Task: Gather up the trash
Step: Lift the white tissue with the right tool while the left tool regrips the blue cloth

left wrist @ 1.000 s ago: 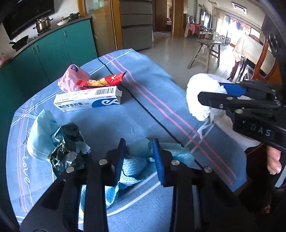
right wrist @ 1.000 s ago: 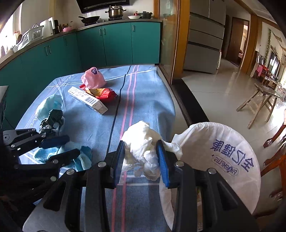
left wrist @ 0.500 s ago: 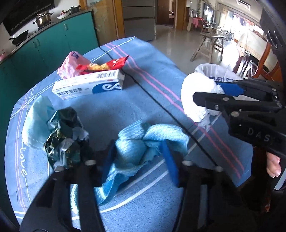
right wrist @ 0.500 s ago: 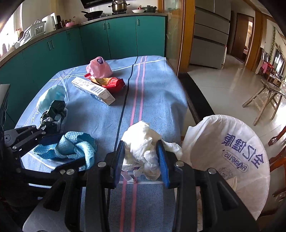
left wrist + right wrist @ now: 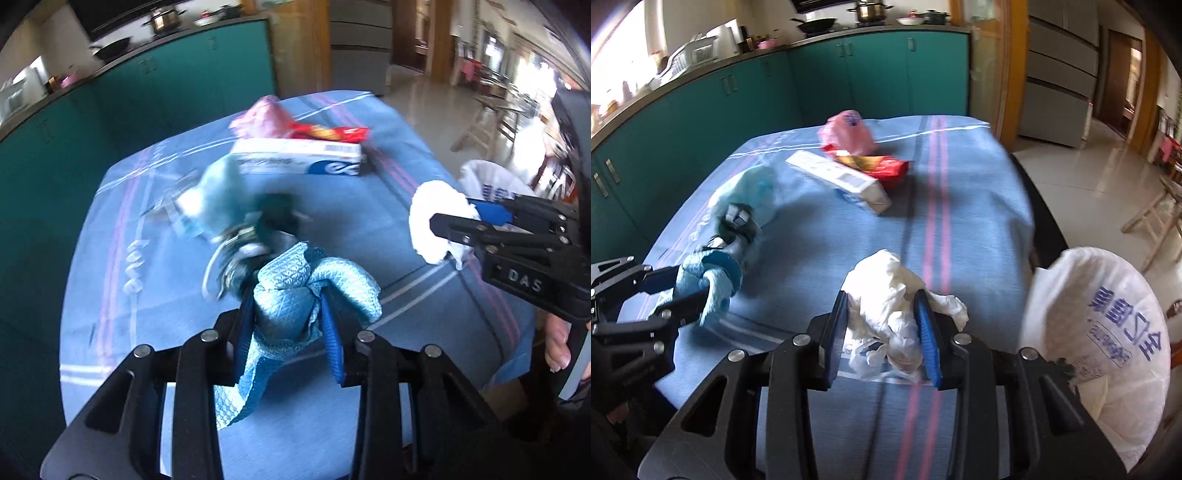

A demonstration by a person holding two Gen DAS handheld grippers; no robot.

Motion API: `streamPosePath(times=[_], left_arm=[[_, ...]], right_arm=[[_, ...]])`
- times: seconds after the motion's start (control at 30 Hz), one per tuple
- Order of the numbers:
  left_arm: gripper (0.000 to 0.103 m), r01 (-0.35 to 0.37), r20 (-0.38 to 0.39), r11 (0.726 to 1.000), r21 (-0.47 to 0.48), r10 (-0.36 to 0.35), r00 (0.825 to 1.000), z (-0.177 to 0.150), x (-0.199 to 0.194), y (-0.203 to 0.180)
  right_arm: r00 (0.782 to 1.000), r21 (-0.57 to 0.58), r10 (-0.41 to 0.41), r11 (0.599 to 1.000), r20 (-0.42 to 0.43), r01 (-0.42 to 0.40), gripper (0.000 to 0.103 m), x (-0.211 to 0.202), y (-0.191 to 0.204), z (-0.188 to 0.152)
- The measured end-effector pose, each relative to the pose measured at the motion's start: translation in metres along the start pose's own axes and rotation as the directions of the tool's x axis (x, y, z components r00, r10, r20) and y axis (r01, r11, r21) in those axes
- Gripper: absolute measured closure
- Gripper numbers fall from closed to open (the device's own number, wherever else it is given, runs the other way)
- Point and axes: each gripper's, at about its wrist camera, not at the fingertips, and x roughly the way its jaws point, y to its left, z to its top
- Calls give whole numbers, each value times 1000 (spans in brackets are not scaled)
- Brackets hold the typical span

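Note:
My left gripper (image 5: 288,314) is shut on a light blue cloth (image 5: 291,291) and holds it above the blue tablecloth (image 5: 155,332); it also shows in the right wrist view (image 5: 701,284). My right gripper (image 5: 884,325) is shut on a crumpled white tissue wad (image 5: 890,291), also seen in the left wrist view (image 5: 436,221). A white plastic trash bag (image 5: 1108,332) hangs open just past the table's right edge. A dark crumpled wrapper (image 5: 737,229) and a pale blue mask (image 5: 750,188) lie on the table.
A white and blue carton (image 5: 842,181), a red snack packet (image 5: 882,166) and a pink bag (image 5: 846,133) lie at the far side of the table. Teal cabinets (image 5: 849,81) stand behind. Wooden chairs (image 5: 1156,214) stand on the tiled floor to the right.
My left gripper has closed on the blue cloth and lifted it off the table. My right gripper has kept hold of the white tissue wad beside the trash bag.

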Motion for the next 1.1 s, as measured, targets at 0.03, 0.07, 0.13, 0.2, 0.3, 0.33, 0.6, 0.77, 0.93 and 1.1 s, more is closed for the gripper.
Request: streamPosePath(times=[0.03, 0.07, 0.13, 0.2, 0.3, 0.33, 0.6, 0.77, 0.93, 1.1], left_arm=[[68, -10, -7, 1000, -16, 10, 1000, -2, 0, 6], [67, -17, -13, 999, -28, 16, 1000, -3, 1, 10], [67, -26, -26, 999, -48, 25, 999, -4, 4, 17], [65, -33, -35, 997, -72, 30, 999, -7, 7, 25], [49, -11, -38, 992, -124, 6, 999, -10, 8, 39], [46, -3, -39, 989, -148, -3, 999, -12, 8, 46], [17, 22, -40, 969, -248, -33, 999, -20, 11, 78], [11, 119, -35, 961, -251, -132, 991, -17, 19, 72], [11, 127, -55, 970, -210, -141, 988, -16, 29, 54], [42, 130, -72, 976, -173, -144, 987, -18, 33, 42]], right_arm=[[1000, -10, 8, 1000, -1, -8, 67, 1, 4, 0], [1000, -24, 20, 1000, -4, -20, 67, 2, 9, 1], [999, -45, 33, 998, -10, -33, 66, 4, 16, 1], [1000, -62, 26, 998, -14, -26, 64, 6, 22, 1], [1000, -64, 0, 998, -11, -1, 54, 5, 24, 2], [1000, -60, -5, 998, -10, 4, 50, 5, 22, 2], [998, -44, -52, 998, -18, 51, 29, 7, 14, 2], [998, -64, -43, 997, -36, 40, 29, 15, 23, 3], [998, -90, -58, 994, -39, 54, 29, 22, 32, 4], [997, -105, -63, 993, -46, 58, 29, 28, 33, 2]])
